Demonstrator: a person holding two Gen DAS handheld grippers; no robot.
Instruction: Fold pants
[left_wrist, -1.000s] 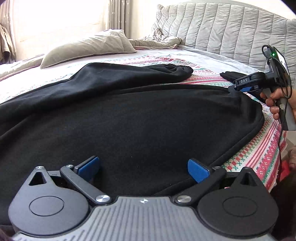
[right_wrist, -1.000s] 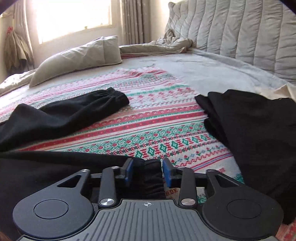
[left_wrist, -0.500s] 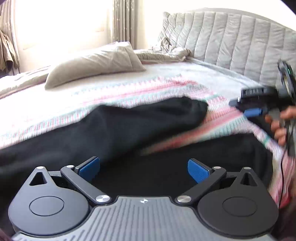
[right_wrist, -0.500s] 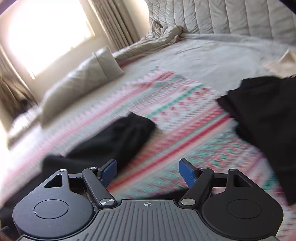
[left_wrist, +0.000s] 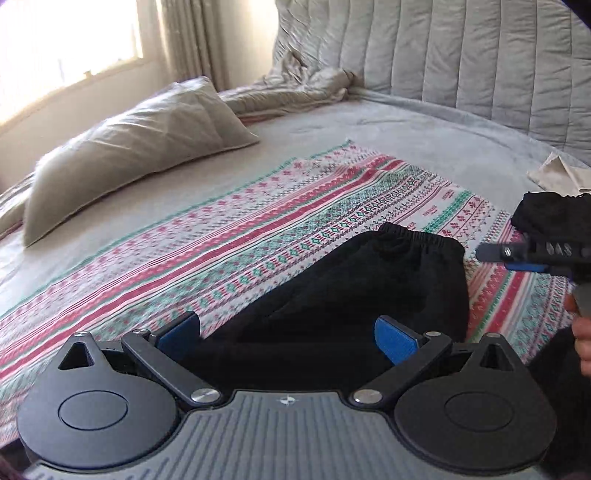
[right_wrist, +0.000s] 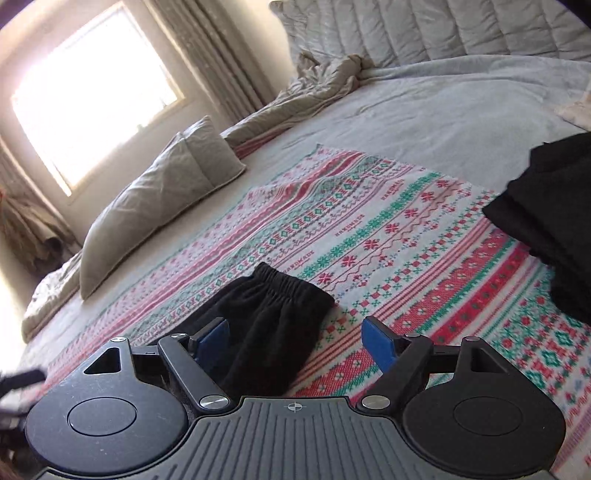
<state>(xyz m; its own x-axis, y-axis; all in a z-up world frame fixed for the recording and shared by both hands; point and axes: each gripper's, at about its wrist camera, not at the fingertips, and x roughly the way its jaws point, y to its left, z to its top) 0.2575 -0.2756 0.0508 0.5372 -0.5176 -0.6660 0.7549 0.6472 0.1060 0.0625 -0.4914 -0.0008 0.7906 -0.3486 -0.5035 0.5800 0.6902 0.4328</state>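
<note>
Black pants (left_wrist: 354, 291) lie on the patterned blanket (left_wrist: 258, 221), their elastic cuff end pointing away from me; they also show in the right wrist view (right_wrist: 266, 325). My left gripper (left_wrist: 290, 334) is open and empty, hovering above the pant leg near its cuff. My right gripper (right_wrist: 295, 341) is open and empty, just above and to the right of the same cuff; it also shows in the left wrist view (left_wrist: 524, 258), blurred, at the right edge.
A second pile of black cloth (right_wrist: 554, 221) lies at the right of the blanket. A grey pillow (left_wrist: 136, 147) and a rumpled sheet (left_wrist: 295, 88) lie at the far side, before a quilted headboard (left_wrist: 461, 59).
The right gripper has let go of the pants' edge and opened. Both grippers have lifted and moved forward along the pants to the cuff end.
</note>
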